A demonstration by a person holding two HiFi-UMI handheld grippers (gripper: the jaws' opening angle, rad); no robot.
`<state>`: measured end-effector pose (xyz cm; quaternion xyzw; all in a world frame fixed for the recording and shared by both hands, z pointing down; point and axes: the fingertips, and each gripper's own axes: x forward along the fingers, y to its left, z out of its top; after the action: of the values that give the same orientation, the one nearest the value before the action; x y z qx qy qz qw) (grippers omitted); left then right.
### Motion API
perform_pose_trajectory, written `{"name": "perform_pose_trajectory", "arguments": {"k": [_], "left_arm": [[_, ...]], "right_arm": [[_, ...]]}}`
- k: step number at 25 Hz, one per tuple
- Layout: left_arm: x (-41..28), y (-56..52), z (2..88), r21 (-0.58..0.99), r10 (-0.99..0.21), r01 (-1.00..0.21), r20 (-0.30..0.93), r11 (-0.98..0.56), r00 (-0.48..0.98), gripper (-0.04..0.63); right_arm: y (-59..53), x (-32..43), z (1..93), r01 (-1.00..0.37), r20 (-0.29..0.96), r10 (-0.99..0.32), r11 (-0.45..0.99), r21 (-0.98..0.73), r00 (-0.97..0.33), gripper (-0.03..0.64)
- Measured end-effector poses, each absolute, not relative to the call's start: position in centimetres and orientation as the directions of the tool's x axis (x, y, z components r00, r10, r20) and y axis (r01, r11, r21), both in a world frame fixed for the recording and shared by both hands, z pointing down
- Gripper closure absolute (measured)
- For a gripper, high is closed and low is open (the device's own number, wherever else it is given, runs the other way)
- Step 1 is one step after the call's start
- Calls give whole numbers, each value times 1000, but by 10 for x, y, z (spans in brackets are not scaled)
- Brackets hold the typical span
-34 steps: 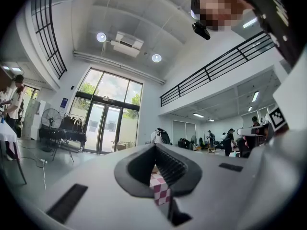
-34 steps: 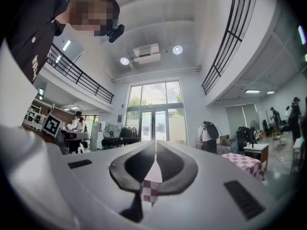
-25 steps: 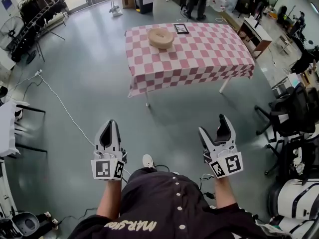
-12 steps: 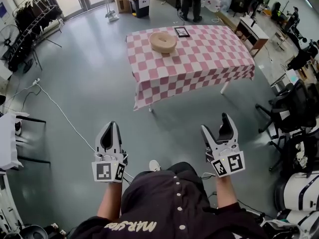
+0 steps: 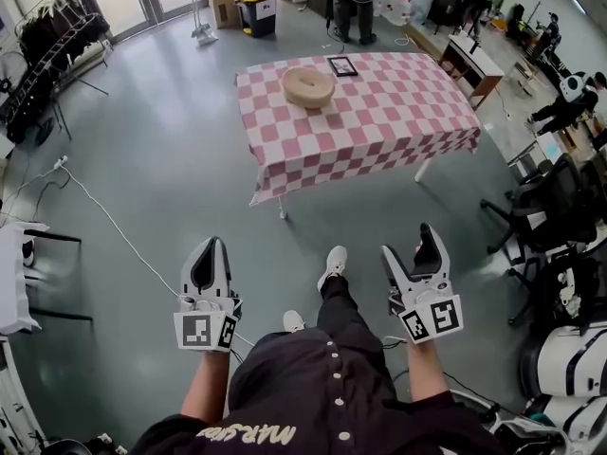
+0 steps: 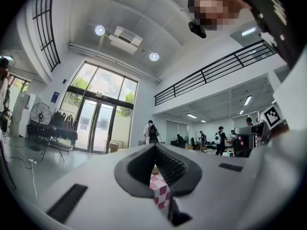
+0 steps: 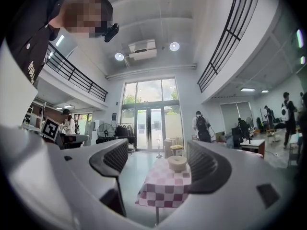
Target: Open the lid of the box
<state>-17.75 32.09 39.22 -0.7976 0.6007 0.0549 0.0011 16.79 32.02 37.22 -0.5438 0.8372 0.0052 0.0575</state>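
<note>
A round beige box (image 5: 308,86) with its lid on sits on the far left part of a table with a pink-and-white checked cloth (image 5: 379,112), well ahead of me across the floor. Both grippers are held low in front of my body, far from the table. My left gripper (image 5: 209,254) has its fingertips together and holds nothing. My right gripper (image 5: 413,246) stands open and empty. The right gripper view frames the box (image 7: 177,163) and the table (image 7: 165,190) between the jaws of the right gripper (image 7: 158,159). Past the left gripper (image 6: 156,150), only a strip of the cloth (image 6: 160,194) shows.
A small black-framed item (image 5: 341,65) lies on the table behind the box. A person (image 5: 353,3) stands beyond the table, near a yellow-lidded bin (image 5: 256,8). Office chairs (image 5: 550,226) crowd the right side, and a cable (image 5: 114,226) runs over the floor at left. My shoe (image 5: 332,265) is forward.
I have walked towards the table, with one foot now stepped forward between the grippers. Both grippers keep the same pose and jaw state.
</note>
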Motion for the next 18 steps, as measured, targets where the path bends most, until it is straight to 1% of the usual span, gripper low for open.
{"name": "perform_pose_trajectory", "arguments": {"k": [9,18], "left_arm": [[-179,289,396,64,-963,-963,-84,-262,257,586],[-168,221,395,69,-968,-968,-80,-242,236,586]], "right_arm": [[279,170,375,-911,-103,-910,408,-55,-402,247],[205,179,373,-906,-115,-903,421,-50,-413,253]]}}
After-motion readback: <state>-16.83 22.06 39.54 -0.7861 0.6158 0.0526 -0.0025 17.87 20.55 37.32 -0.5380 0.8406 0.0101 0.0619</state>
